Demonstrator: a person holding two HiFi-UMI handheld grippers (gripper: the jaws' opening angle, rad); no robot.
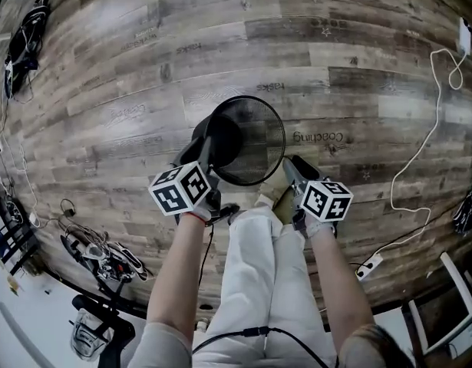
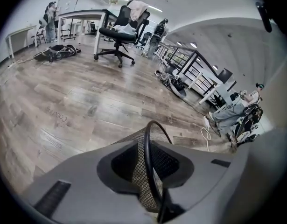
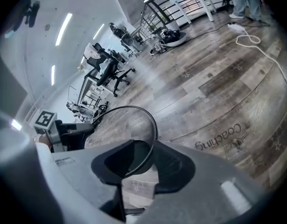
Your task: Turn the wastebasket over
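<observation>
**Wastebasket tipped on its side, left tool clamped on the rim**

In the head view the black mesh wastebasket [image 1: 251,133] lies in the middle of the frame, over the wooden floor [image 1: 335,75], at 12 o'clock from the person's white trouser legs [image 1: 255,282]. It is tilted. Its round mouth faces up toward the camera and toward 3 o'clock, and its dark body runs off toward 9 o'clock. No view shows whether any part of it rests on the floor.

The left tool [image 1: 208,152] meets the rim at about 8 o'clock on the ring. In the left gripper view the left tool [image 2: 145,164] is clenched on the wastebasket [image 2: 134,148]: the black rim wire and a strip of mesh wall run straight up through the narrow gap between the jaws, which press on it from both sides.

The right tool [image 1: 291,169] sits at about 4 o'clock on the ring. In the right gripper view the right tool [image 3: 141,164] is released, with its jaws standing wide. The rim of the wastebasket [image 3: 120,125] curves through the gap, and bare floor shows below it between the pads. At 9 o'clock in that view the left tool's marker cube [image 3: 44,119] shows beyond the mesh.

A white power strip [image 1: 368,265] lies on the floor at 4 o'clock from the person's feet.
</observation>
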